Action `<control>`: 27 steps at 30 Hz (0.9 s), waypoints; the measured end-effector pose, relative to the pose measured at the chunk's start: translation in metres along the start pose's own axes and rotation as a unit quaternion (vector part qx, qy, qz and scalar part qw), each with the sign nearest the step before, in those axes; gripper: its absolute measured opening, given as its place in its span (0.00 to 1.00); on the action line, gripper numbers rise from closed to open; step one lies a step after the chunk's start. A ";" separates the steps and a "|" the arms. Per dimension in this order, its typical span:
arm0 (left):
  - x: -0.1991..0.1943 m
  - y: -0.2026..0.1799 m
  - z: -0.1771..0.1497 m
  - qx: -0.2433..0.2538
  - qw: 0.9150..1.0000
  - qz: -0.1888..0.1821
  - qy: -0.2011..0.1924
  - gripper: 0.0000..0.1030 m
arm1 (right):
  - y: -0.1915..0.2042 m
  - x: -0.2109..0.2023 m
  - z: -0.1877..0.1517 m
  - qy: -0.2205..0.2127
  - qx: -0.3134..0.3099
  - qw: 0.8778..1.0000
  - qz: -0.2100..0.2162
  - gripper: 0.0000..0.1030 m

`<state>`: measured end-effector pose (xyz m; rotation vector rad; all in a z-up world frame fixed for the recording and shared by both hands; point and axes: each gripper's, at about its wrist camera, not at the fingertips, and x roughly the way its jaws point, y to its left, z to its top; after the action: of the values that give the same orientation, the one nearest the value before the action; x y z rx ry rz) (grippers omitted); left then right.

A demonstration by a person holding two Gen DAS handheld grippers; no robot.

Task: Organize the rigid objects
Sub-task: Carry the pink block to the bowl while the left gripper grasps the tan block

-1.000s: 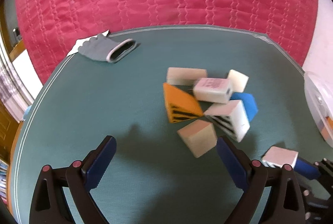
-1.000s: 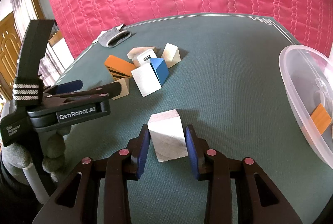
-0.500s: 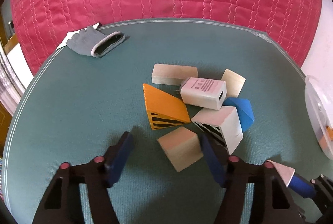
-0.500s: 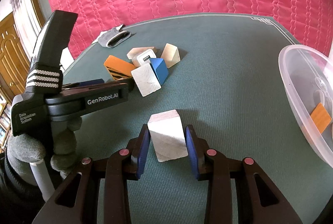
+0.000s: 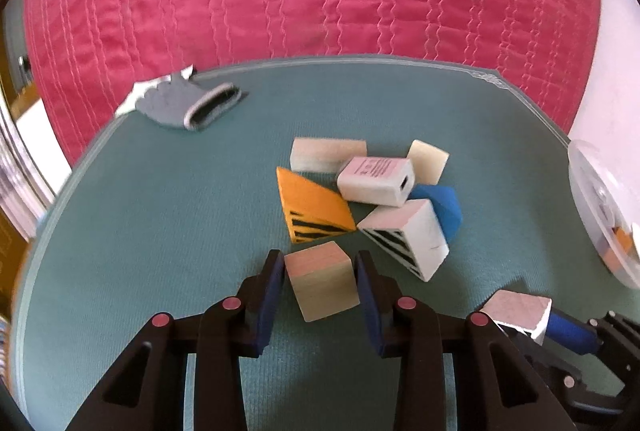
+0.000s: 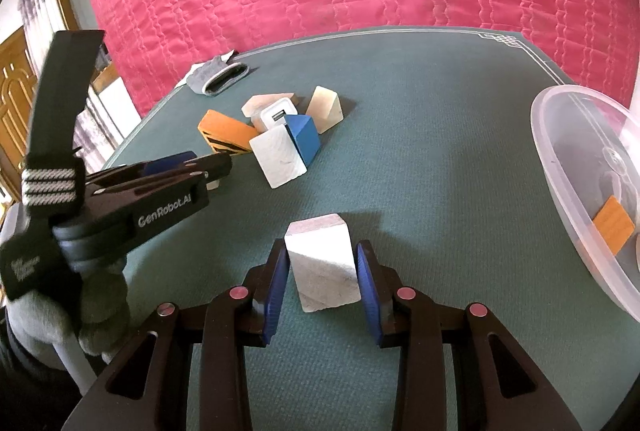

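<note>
Blue-padded fingers (image 5: 272, 283) of the left gripper (image 5: 320, 283) are being closed around a pale tan wooden cube (image 5: 322, 285), which is sitting between them on the green felt tabletop (image 5: 160, 231); contact looks near on both sides, but whether the pads are already being pressed against it cannot be told. That cube is being taken as the landmark. Just beyond it, an orange wedge with black stripes (image 5: 312, 211) and a white block with black stripes (image 5: 408, 237) are lying almost touching it, so a straight lift toward the camera is being judged safest. The cube is turned slightly off square to the jaws, with no clear long axis.

Right of the cube, a white marbled rectangular block (image 6: 322, 263) is being clamped by the right gripper (image 6: 322, 273), standing upright on the felt. Farther right, a clear plastic tub (image 6: 560, 159) is waiting, nearer the right gripper.
</note>
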<state>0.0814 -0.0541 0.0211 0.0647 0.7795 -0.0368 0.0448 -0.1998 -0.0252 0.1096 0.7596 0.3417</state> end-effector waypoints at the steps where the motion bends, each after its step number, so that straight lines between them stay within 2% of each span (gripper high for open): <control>1: -0.003 -0.003 0.000 0.005 1.000 0.003 -0.006 0.37 | -0.001 0.000 0.000 -0.001 0.001 1.000 0.000 0.34; 27: -0.029 -0.043 -0.016 0.076 0.996 -0.001 -0.045 0.37 | -0.031 -0.039 0.014 -0.063 0.041 0.997 -0.036 0.30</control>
<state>0.0472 -0.0959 0.0283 0.2063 0.6862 -0.0999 0.0365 -0.2422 0.0039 0.1790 0.6517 0.2320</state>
